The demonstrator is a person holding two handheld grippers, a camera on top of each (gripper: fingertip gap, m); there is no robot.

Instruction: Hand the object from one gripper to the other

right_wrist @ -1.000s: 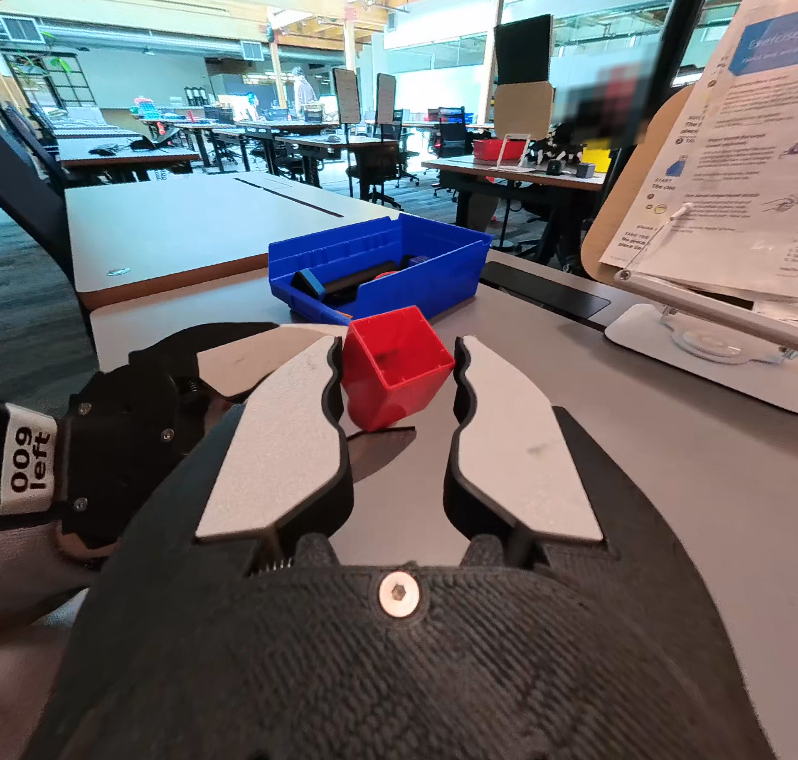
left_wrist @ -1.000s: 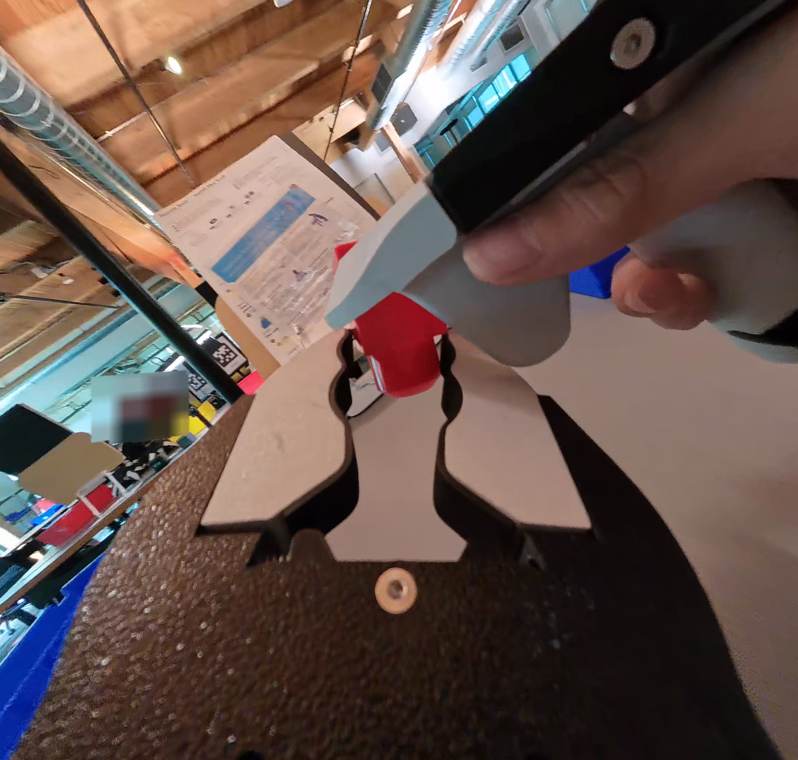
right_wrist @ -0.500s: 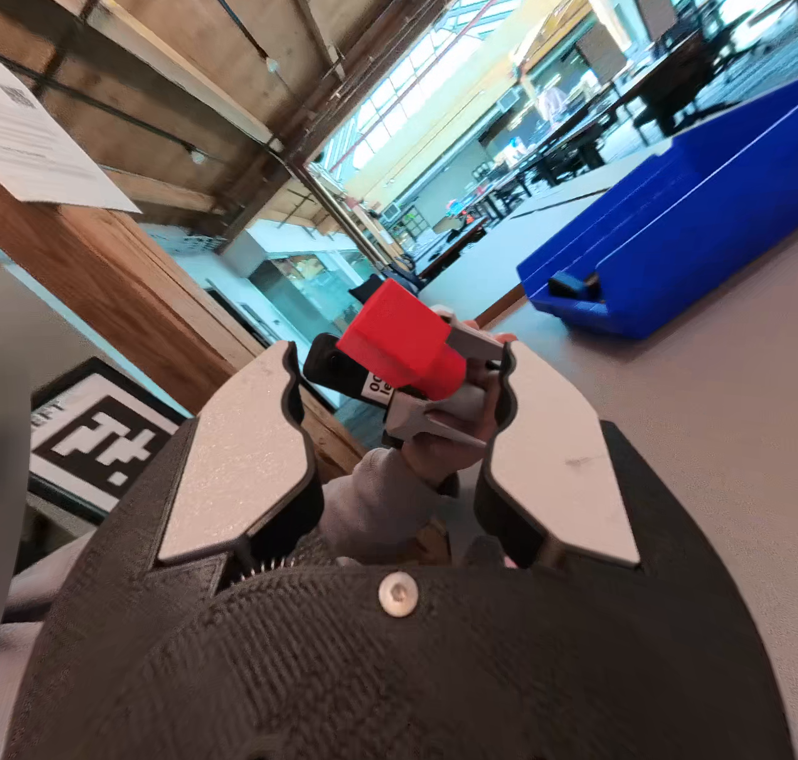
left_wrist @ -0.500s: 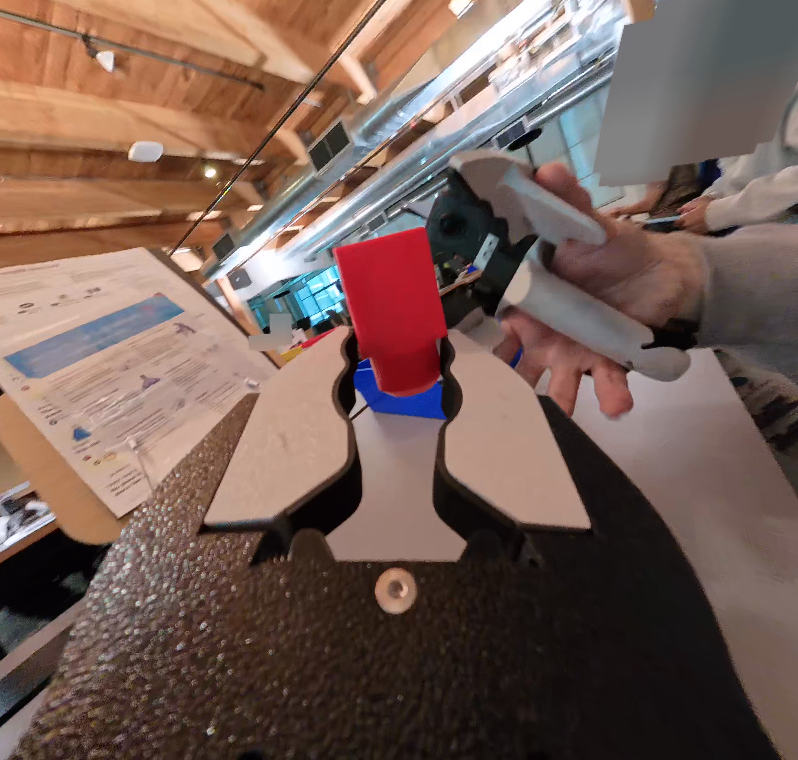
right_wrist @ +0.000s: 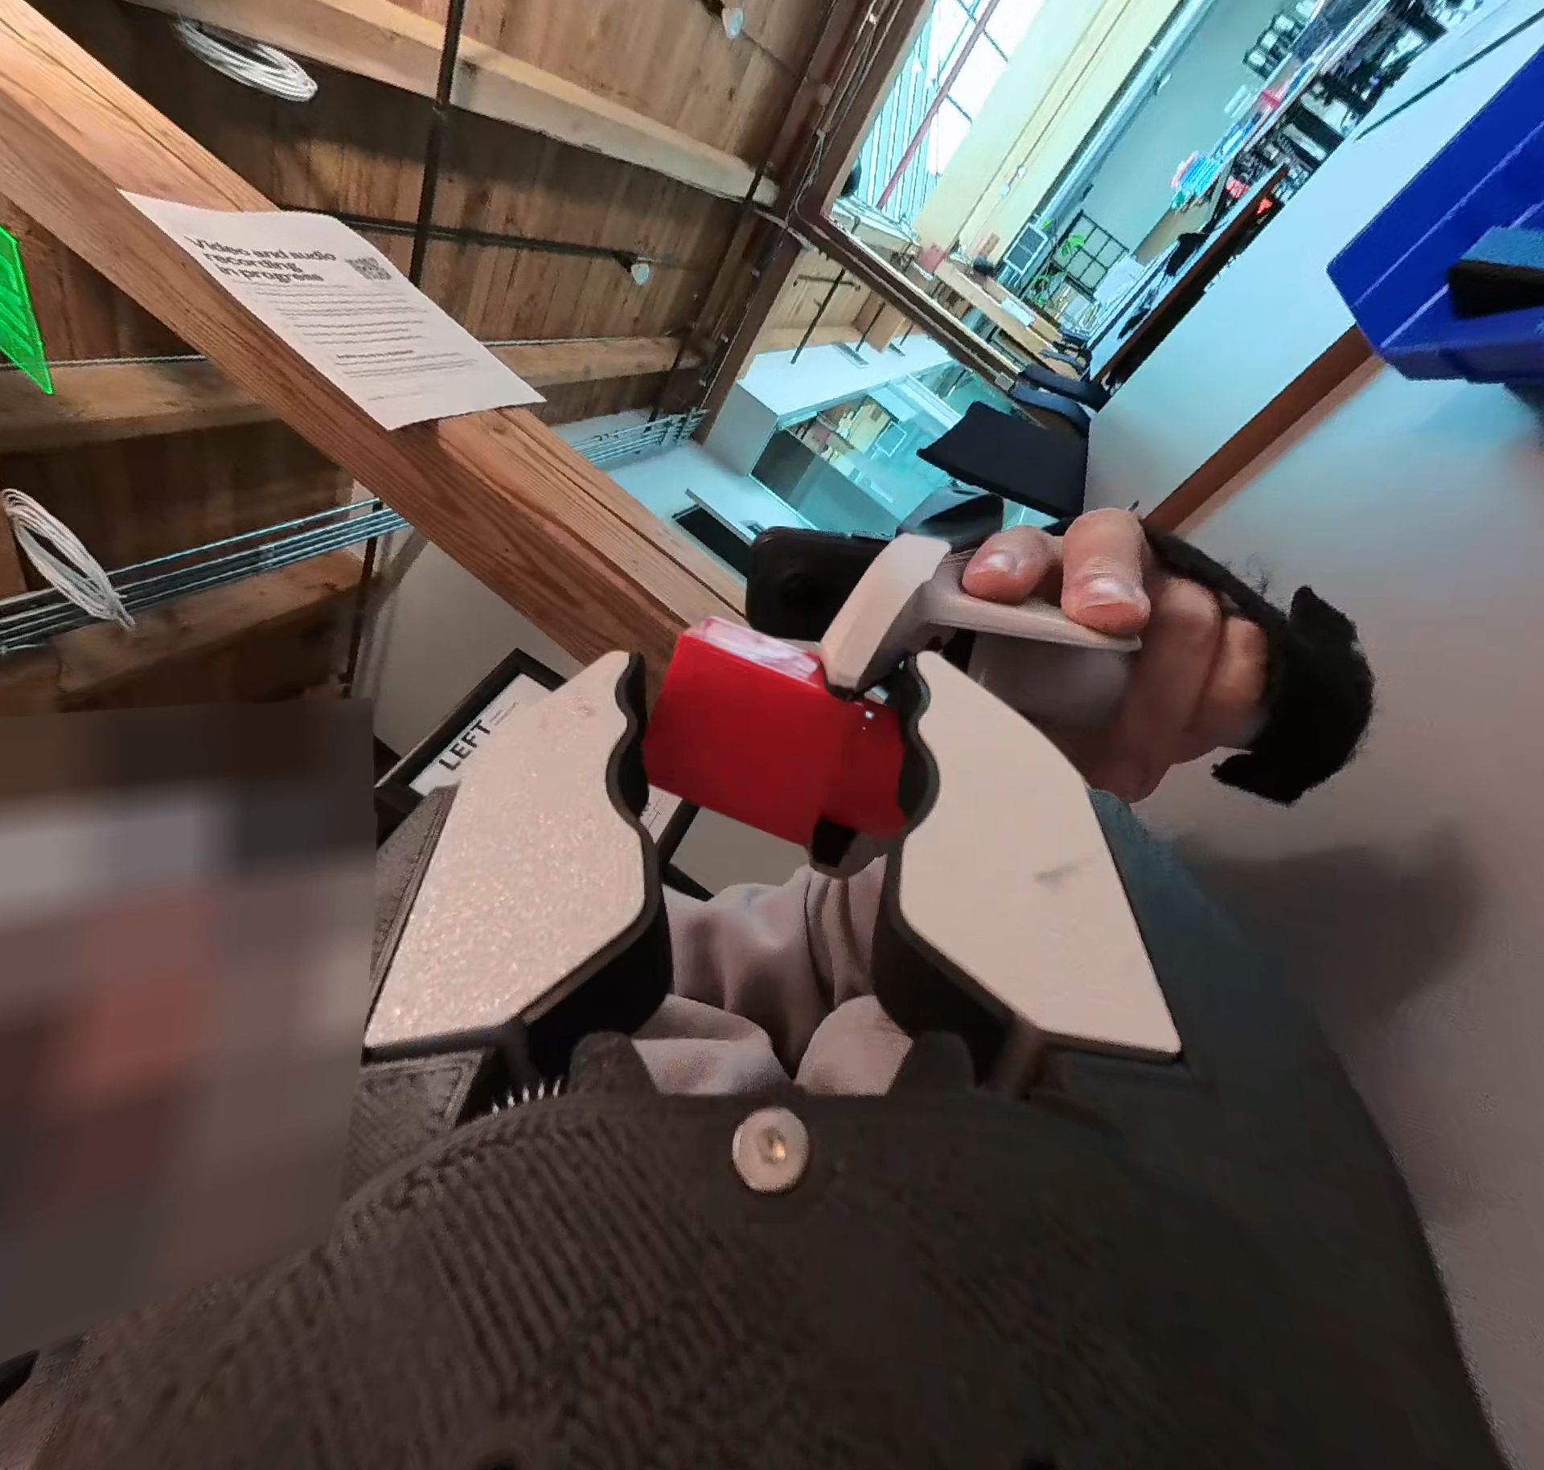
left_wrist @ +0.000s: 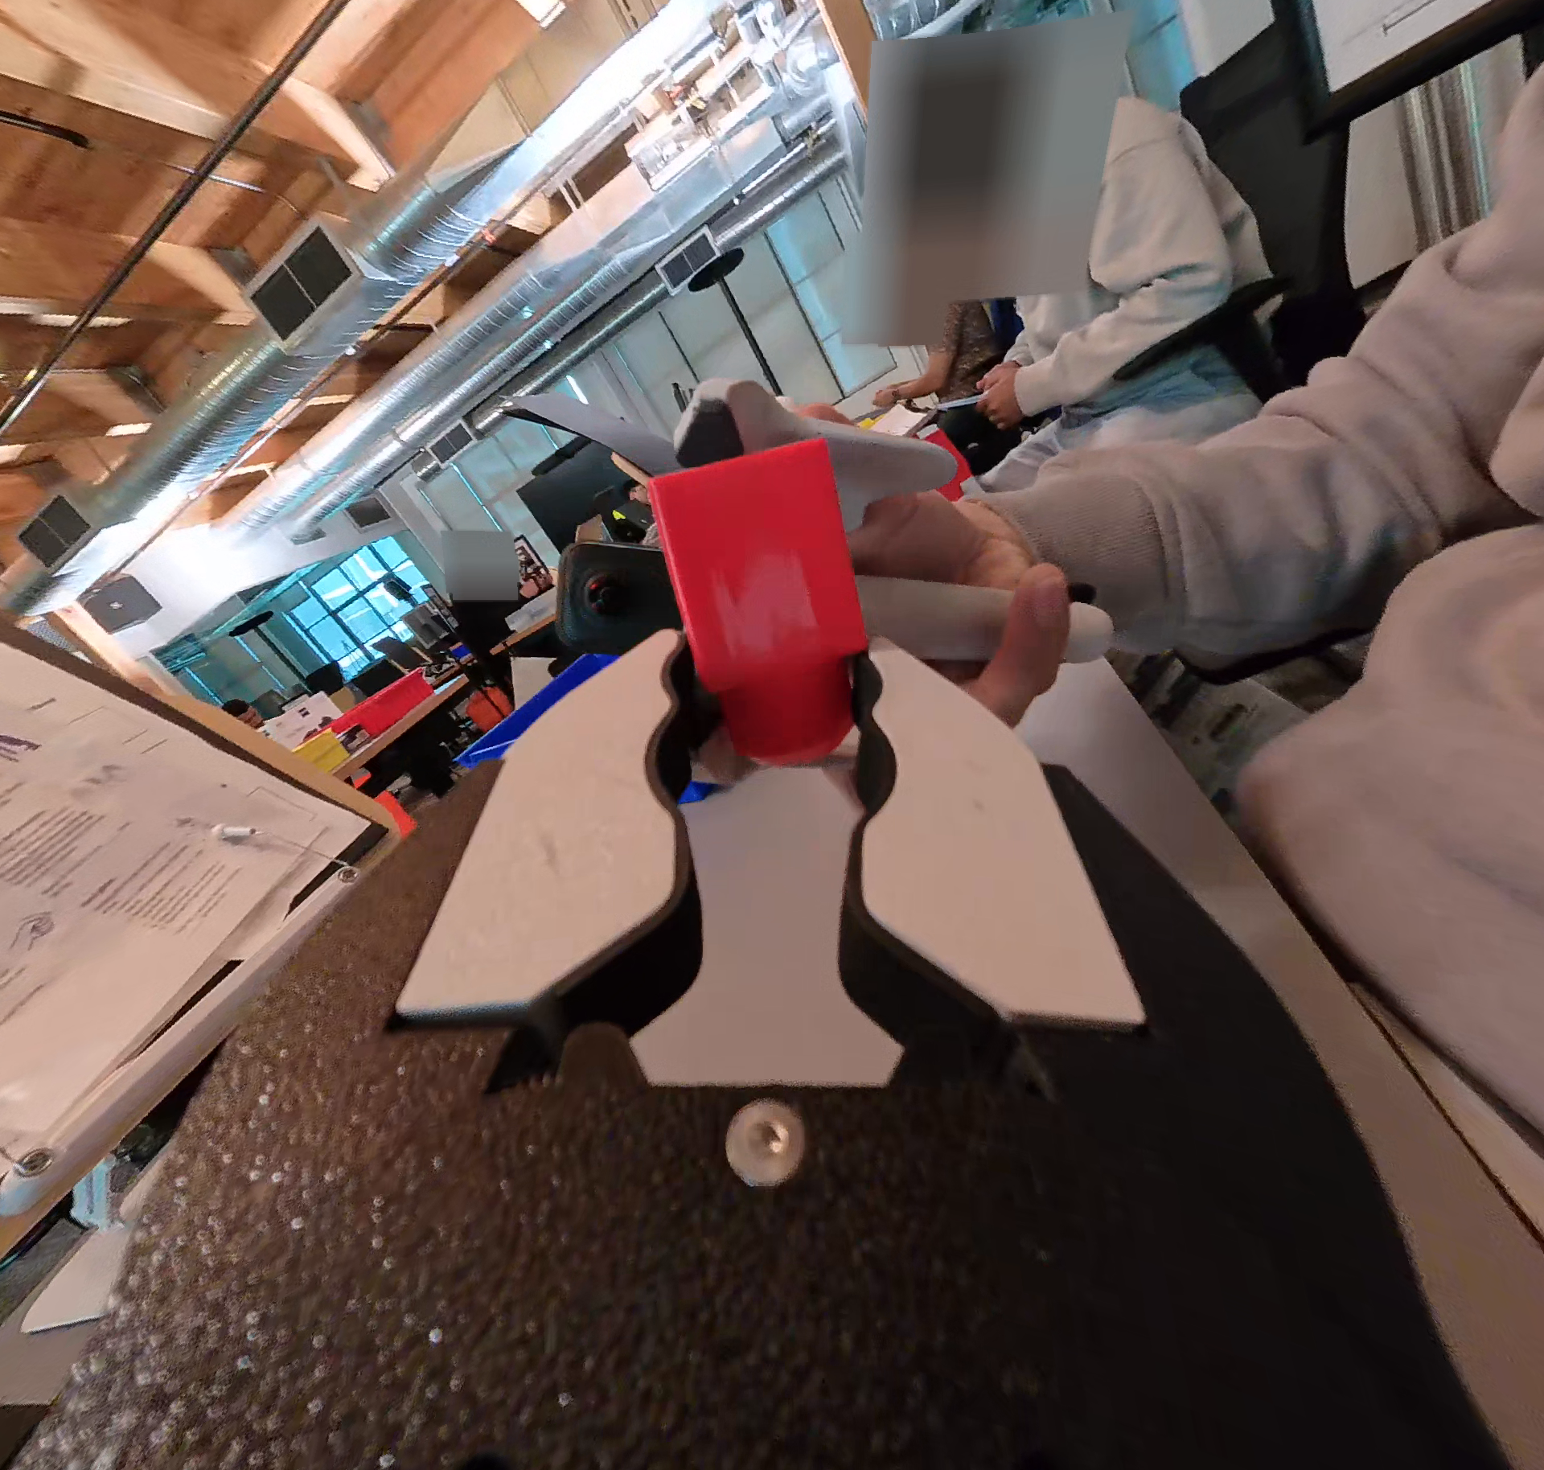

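A red square cup (left_wrist: pixel 756 578) is held in the air between both grippers. My left gripper (left_wrist: pixel 769 678) is shut on its narrow base end. In the right wrist view the cup (right_wrist: pixel 752 745) lies sideways between my right gripper's (right_wrist: pixel 773 720) jaws, which press on its two ends. The left gripper's grey fingers (right_wrist: pixel 877 611) clamp the cup's narrow end from above and below there. In the left wrist view the right gripper's fingers (left_wrist: pixel 718 427) show behind the cup, with the hand (left_wrist: pixel 944 544) that holds that gripper.
A blue bin (right_wrist: pixel 1454 260) stands on the grey table (right_wrist: pixel 1378 594) at the right. A paper sheet on a board stand (left_wrist: pixel 125 887) is at the left. People sit behind (left_wrist: pixel 1153 277). A wooden beam (right_wrist: pixel 418 427) crosses behind the cup. My left and right fingertips are right by each other.
The right gripper has moved in onto the cup and its jaws have closed from wide apart to the cup's ends. The left gripper keeps its hold and has turned toward the right one.
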